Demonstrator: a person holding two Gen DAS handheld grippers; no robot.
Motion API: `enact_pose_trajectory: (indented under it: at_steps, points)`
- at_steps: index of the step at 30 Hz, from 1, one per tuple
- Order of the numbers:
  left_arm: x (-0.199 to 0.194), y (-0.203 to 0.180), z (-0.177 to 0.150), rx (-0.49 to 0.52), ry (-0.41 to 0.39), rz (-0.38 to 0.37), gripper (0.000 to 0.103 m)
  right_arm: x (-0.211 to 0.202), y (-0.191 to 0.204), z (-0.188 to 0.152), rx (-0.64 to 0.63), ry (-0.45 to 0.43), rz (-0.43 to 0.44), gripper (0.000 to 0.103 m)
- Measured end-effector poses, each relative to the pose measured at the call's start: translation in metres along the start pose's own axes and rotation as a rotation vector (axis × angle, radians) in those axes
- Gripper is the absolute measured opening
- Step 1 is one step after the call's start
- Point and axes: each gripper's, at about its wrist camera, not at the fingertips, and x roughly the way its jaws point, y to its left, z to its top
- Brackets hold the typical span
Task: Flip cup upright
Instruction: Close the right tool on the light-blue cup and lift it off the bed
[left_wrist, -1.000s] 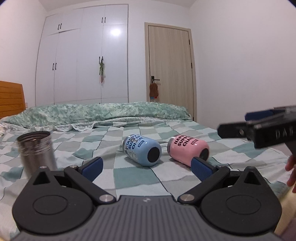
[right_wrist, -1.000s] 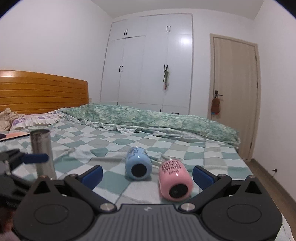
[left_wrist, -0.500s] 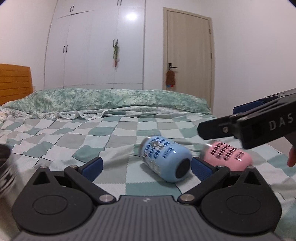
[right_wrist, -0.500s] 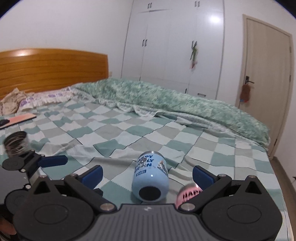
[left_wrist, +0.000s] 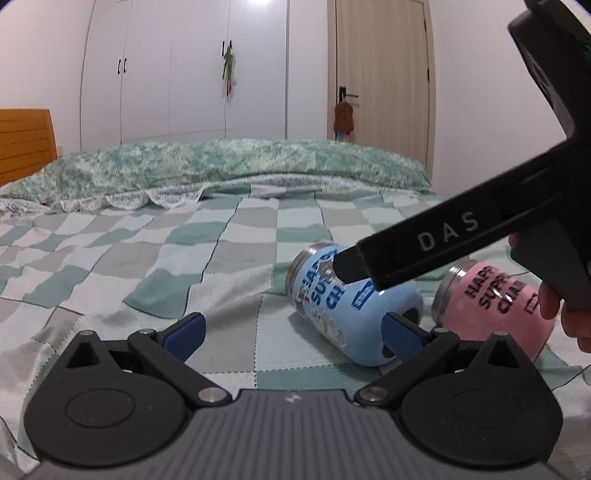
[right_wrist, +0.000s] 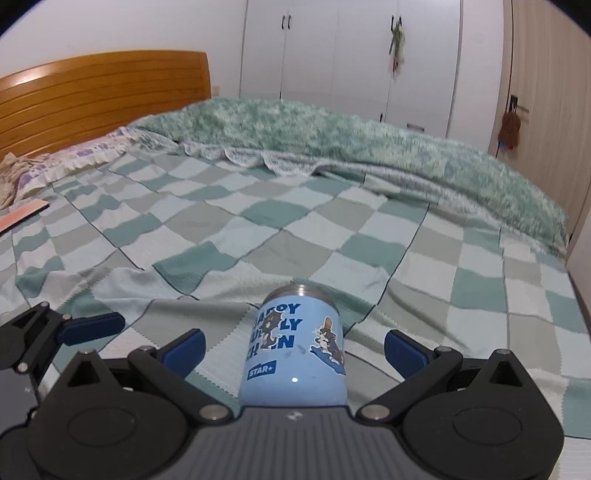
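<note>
2 tools spread | smooth blue cup (right_wrist: 295, 350) on its side — checkered quilt (right_wrist: 295, 236)

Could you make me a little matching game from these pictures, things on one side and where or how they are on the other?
Things:
1. blue cup
2. pink cup
3. right gripper
4. brown toy

States:
A. hanging at the door handle
B. open around a cup
C. on its side between open gripper fingers
D. on its side, right of the other cup in the left wrist view

Pairs: 1-C, 2-D, 3-B, 4-A
</note>
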Motion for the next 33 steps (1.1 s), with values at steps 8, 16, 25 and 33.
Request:
enact_pose_trajectory:
  at_steps: [8,16,25,33]
  points:
    - [0.012,0.006,-0.007,-0.009,0.050,0.025,0.103,0.041,-0.004,-0.003,0.034,0.084,-0.012,0.101]
    - [0.020,0.008,-0.010,-0.016,0.080,0.030,0.103,0.072,-0.001,-0.011,0.039,0.168,-0.009,0.087]
    - [0.018,0.006,-0.010,-0.010,0.077,0.026,0.103,0.072,-0.005,-0.016,0.052,0.167,0.014,0.083]
    - [-0.005,-0.005,-0.007,0.022,0.038,0.012,0.103,0.030,0.003,-0.020,0.053,0.112,0.013,0.083]
